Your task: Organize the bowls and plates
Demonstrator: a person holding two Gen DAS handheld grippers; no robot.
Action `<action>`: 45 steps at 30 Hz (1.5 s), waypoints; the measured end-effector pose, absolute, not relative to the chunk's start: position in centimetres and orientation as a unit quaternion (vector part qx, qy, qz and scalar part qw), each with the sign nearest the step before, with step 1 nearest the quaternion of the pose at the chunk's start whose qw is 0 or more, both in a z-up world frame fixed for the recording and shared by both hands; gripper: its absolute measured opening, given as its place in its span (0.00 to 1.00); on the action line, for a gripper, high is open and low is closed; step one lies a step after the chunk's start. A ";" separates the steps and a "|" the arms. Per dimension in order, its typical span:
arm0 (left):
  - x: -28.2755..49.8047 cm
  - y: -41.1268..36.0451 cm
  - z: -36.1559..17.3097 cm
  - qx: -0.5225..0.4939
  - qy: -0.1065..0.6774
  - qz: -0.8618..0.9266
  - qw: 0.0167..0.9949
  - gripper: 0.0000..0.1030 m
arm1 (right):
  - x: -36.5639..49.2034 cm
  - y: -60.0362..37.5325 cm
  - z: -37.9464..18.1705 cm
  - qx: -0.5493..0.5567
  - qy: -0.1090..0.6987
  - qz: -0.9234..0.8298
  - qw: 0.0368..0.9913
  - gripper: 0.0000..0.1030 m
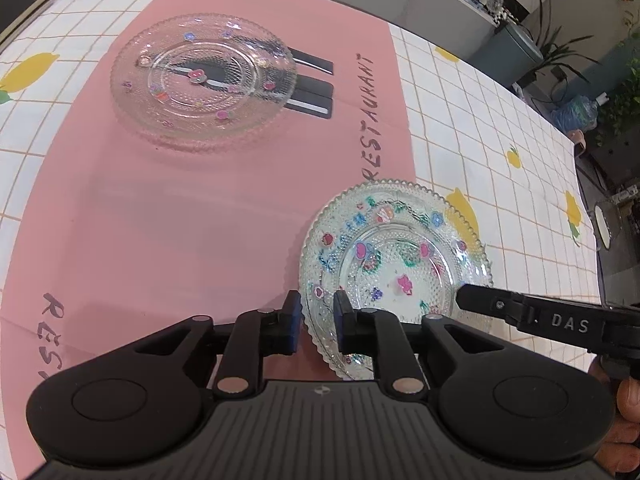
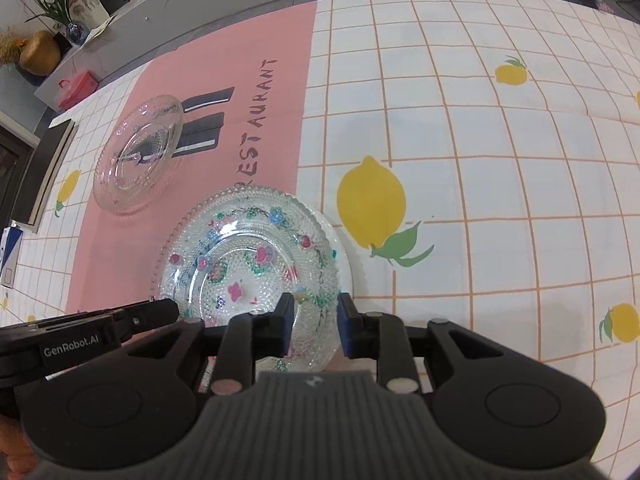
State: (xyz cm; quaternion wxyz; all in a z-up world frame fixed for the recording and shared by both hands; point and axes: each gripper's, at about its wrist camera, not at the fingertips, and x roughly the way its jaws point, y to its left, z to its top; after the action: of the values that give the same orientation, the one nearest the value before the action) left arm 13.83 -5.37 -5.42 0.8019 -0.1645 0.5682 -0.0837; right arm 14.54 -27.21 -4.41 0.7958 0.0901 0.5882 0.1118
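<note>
A clear glass plate with painted flowers lies at the edge of the pink placemat, half on the tiled cloth. My left gripper straddles its left rim, jaws apart by a narrow gap. My right gripper straddles its right rim, jaws likewise a little apart. The right gripper also shows in the left wrist view. A stack of clear glass plates sits farther back on the placemat.
The table is covered by a white tiled cloth with lemons. A dark notebook lies at the far left corner. The table's edge runs along the right, with plants and a floor beyond.
</note>
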 end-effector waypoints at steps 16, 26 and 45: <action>13.8 -4.0 -3.6 -0.162 0.550 -0.080 0.815 0.21 | 14.6 -27.2 -4.0 0.060 0.585 0.103 0.802 0.27; 14.0 -1.0 -2.7 -0.173 0.533 -0.075 0.825 0.23 | 14.8 -27.8 -3.0 0.068 0.577 0.103 0.808 0.27; 18.8 10.0 -2.6 -0.225 0.460 -0.004 0.859 0.35 | 19.3 -25.3 -2.5 0.149 0.558 0.108 0.809 0.29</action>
State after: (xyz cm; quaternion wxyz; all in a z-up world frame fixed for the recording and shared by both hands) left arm 18.80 10.04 -2.60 0.8590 -0.2249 0.4599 -0.0043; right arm 19.29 -25.34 -2.47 0.8094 0.1488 0.5577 0.1077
